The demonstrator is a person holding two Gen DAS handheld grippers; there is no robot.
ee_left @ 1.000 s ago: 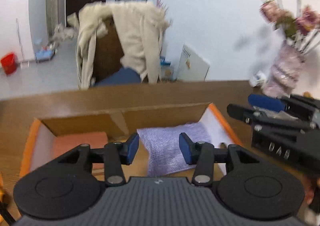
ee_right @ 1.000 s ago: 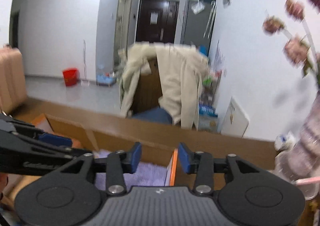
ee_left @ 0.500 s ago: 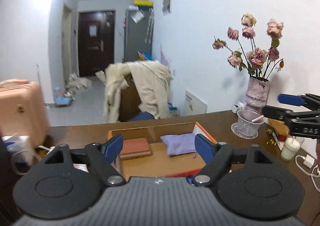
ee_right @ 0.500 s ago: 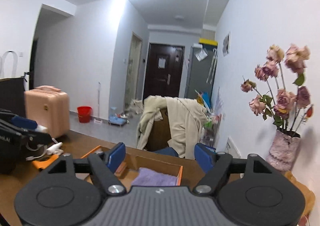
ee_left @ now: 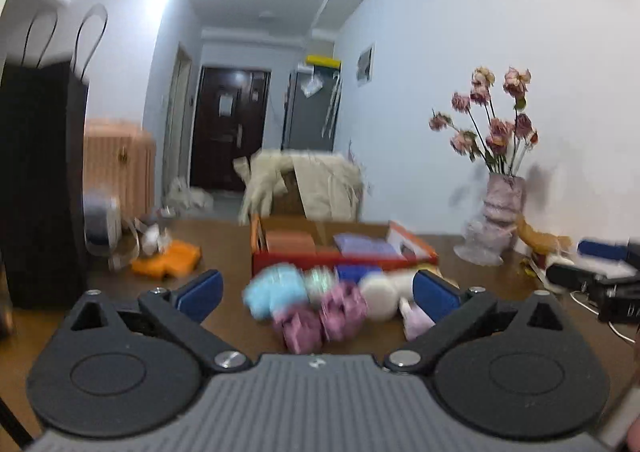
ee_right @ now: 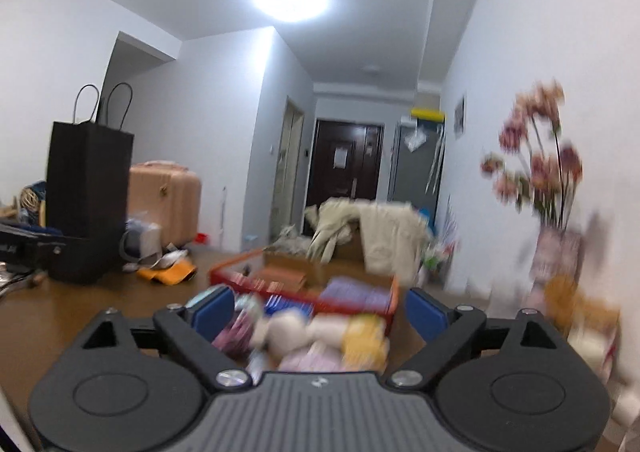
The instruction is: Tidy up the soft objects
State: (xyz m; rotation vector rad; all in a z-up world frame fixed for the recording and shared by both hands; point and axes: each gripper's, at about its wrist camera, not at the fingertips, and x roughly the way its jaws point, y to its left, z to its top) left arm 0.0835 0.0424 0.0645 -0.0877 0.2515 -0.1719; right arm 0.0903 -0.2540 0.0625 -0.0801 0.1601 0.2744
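A pile of soft toys lies on the brown table in front of an orange-edged cardboard box (ee_left: pixel 336 264): a light blue one (ee_left: pixel 276 290), pink ones (ee_left: pixel 320 316) and a white one (ee_left: pixel 380 298). The box holds a purple cloth (ee_left: pixel 362 244) and an orange-brown pad (ee_left: pixel 289 241). My left gripper (ee_left: pixel 318 292) is open and empty, pulled back from the pile. My right gripper (ee_right: pixel 320 310) is open and empty, also short of the toys (ee_right: pixel 304 336) and the box (ee_right: pixel 304 288). The right gripper's side shows in the left wrist view (ee_left: pixel 600 276). Both views are blurred.
A black paper bag (ee_left: pixel 36 180) stands at the left of the table, with orange items (ee_left: pixel 168 258) beside it. A vase of dried roses (ee_left: pixel 500 204) stands at the right by the wall. A chair draped with a beige coat (ee_left: pixel 312 180) is behind the table.
Both grippers have opened wide and drawn back from the box, which now lies further away. The toy pile in front of the box has come into view.
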